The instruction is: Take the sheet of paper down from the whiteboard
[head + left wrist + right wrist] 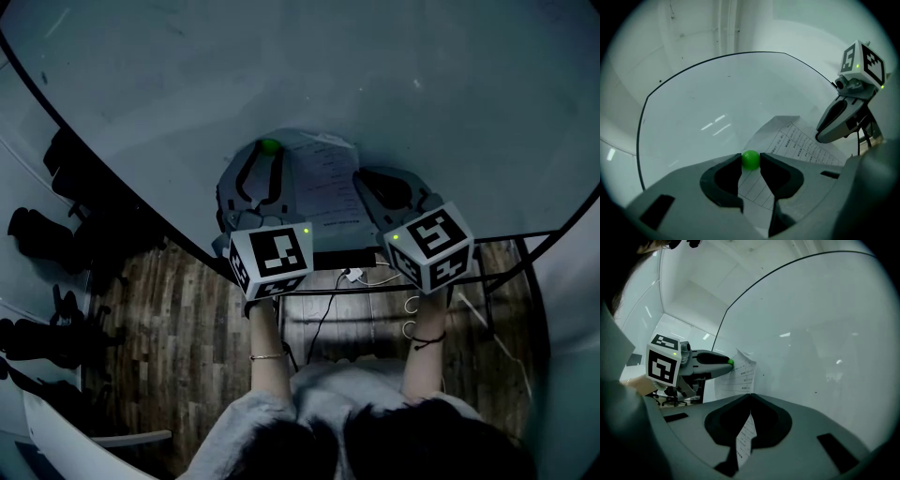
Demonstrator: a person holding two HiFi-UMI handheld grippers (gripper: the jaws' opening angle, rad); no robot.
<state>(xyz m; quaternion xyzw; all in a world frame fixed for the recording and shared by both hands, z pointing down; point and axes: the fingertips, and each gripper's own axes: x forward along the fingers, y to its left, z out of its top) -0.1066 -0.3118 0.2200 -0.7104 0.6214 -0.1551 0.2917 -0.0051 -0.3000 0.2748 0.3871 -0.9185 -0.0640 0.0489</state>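
The whiteboard (375, 75) fills most of what I see in front of me, its dark rim curving round a pale, bare face. The sheet of paper (323, 183) lies flat against the whiteboard's lower middle, printed with rows of text, and its upper corner curls a little away from the whiteboard. My right gripper (750, 397) is at the sheet's right edge, low on the whiteboard, with its jaws pressed together on that edge so a strip of the paper runs between them. My left gripper (751, 161) is at the sheet's upper left corner, with its jaws closed on the small green magnet (270, 145), which sits against the whiteboard at the top of the sheet.
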